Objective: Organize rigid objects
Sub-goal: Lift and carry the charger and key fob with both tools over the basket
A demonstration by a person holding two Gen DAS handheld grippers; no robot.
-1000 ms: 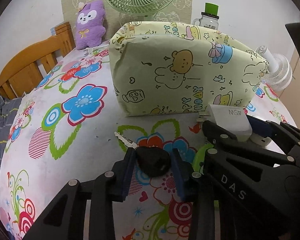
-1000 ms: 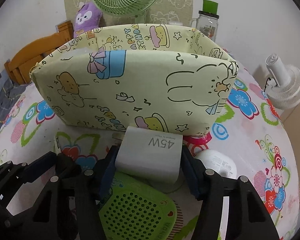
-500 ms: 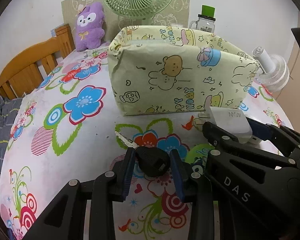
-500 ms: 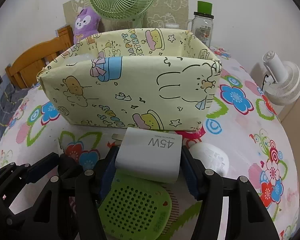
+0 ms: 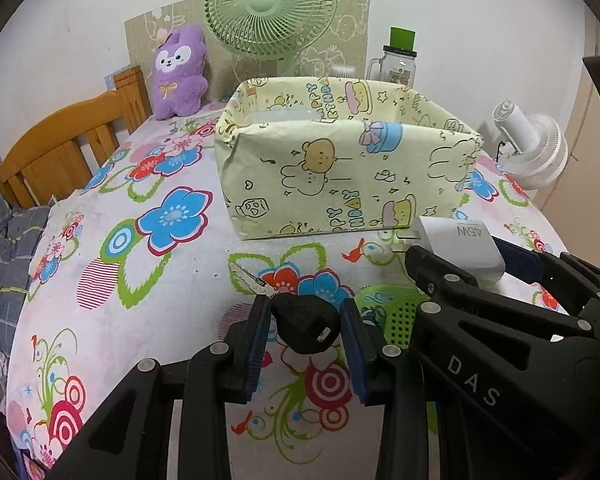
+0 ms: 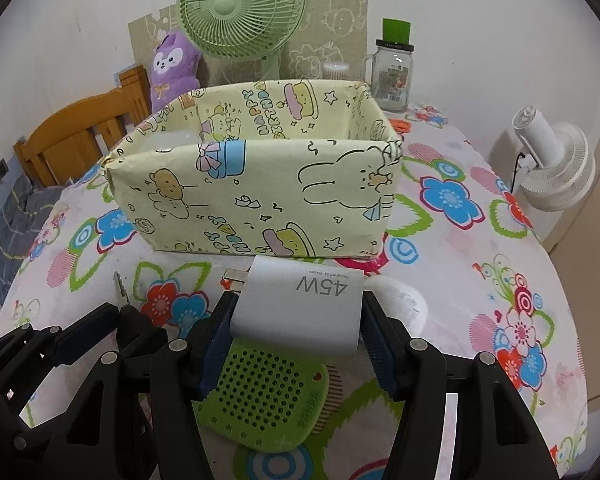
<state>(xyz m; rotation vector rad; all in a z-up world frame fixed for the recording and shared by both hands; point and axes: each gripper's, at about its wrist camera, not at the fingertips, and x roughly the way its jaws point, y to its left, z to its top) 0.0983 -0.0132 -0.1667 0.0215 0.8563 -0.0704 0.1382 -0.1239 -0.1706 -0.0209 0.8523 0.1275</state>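
Lift on both sides over the last second: left gripper (image 5: pixel 305 322) jaws clamp the black key (image 5: pixel 305 322), right gripper (image 6: pixel 298 306) jaws clamp the white 45W charger (image 6: pixel 298 306). Both now sit higher, above the tabletop (image 5: pixel 148 304) and near the box (image 6: pixel 256 188), whose open top shows, so drop-in looks next

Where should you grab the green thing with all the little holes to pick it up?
The green holed case lies flat on the tablecloth, under the right gripper that holds the white charger. Probably best: come straight down from above and pinch its two opposite side edges, since the flat top offers nothing to grip and its rounded-square body is thin.
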